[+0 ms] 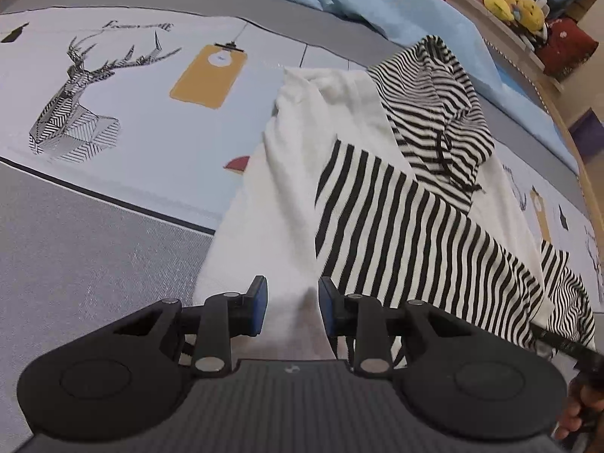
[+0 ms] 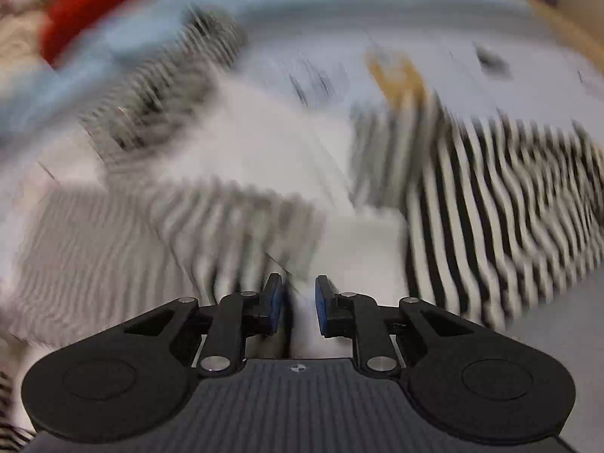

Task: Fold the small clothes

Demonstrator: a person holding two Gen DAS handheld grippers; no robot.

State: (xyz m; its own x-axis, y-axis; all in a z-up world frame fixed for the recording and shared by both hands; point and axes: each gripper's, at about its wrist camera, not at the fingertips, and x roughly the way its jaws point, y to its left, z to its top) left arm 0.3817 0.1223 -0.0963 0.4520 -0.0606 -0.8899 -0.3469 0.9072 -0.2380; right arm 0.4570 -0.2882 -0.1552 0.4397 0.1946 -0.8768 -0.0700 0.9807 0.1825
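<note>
One small white knit garment with black-and-white striped sleeves and hood lies spread on the printed grey-blue bedcover; we judge it light, limp and clingy (no stiffness anywhere), best pinched at a hem or sleeve edge. Our left gripper hangs over its white body, fingers apart, holding nothing. Our right gripper, in a blurred view, has white cloth between its parted fingers; a grip we cannot tell.
</note>
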